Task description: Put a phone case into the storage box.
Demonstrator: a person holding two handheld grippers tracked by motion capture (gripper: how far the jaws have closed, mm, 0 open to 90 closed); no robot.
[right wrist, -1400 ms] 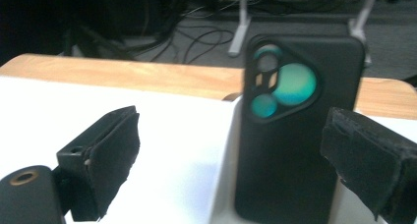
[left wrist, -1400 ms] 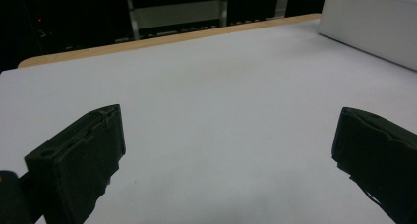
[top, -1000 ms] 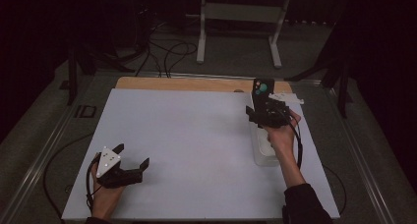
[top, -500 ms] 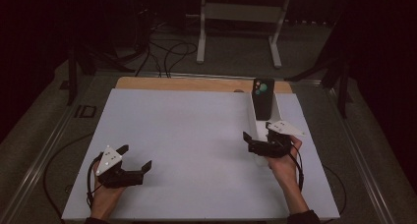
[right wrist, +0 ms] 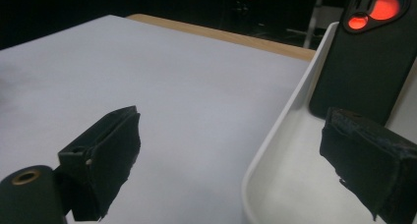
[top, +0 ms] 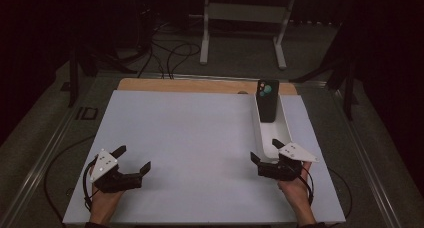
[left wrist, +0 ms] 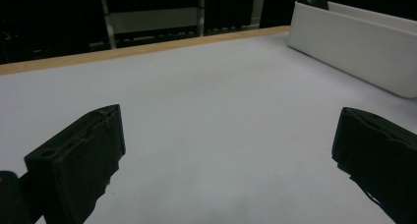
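High view: a black phone [top: 267, 100] lies in the far end of a long white tray [top: 286, 126] at the right side of the white surface [top: 195, 138], camera end toward the far edge. Just at the tray's near end, the right gripper [top: 269, 157] hovers with jaws wide apart, holding nothing. Well apart at the near left, the left gripper [top: 132, 159] rests with jaws equally spread and empty.

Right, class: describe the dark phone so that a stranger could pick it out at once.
Start at the white table and go to the long white tray along its right side. At the tray's far end lies the phone, the sole dark slab there, with round camera lenses at its top.
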